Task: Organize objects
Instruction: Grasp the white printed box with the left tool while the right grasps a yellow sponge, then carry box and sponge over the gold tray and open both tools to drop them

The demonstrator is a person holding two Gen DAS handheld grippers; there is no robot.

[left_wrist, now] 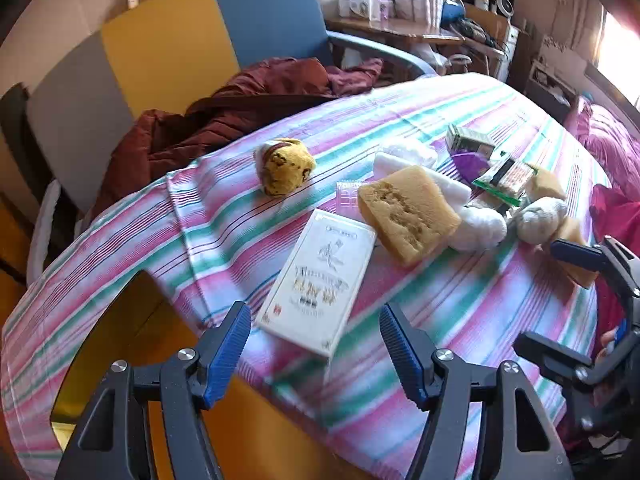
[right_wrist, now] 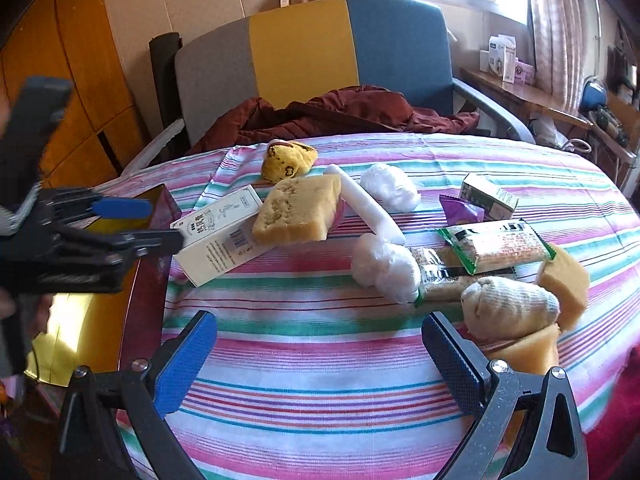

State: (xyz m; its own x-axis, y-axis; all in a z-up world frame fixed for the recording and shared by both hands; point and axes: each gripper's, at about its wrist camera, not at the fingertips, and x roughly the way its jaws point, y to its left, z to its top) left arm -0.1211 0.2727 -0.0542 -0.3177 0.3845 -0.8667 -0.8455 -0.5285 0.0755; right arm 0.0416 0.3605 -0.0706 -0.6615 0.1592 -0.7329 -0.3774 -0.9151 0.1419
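A white box [left_wrist: 318,280] [right_wrist: 222,232] lies on the striped cloth [left_wrist: 460,300] [right_wrist: 320,360]. Beside it lie a tan sponge [left_wrist: 408,214] [right_wrist: 298,210], a yellow rolled sock [left_wrist: 284,166] [right_wrist: 288,160], white wads [right_wrist: 386,266], a white stick [right_wrist: 364,202], snack packets [right_wrist: 496,246], a green carton [right_wrist: 488,196] and a beige rolled sock [right_wrist: 510,308]. My left gripper [left_wrist: 316,350] is open, just short of the white box, empty. My right gripper [right_wrist: 320,356] is open over bare cloth, empty; it also shows at the right edge of the left wrist view [left_wrist: 576,300].
A chair [right_wrist: 304,56] with grey, yellow and blue panels holds a dark red jacket [right_wrist: 340,114] behind the table. A shiny yellow surface [right_wrist: 80,320] shows past the cloth's left edge. Shelves with boxes [right_wrist: 504,60] stand at the back right.
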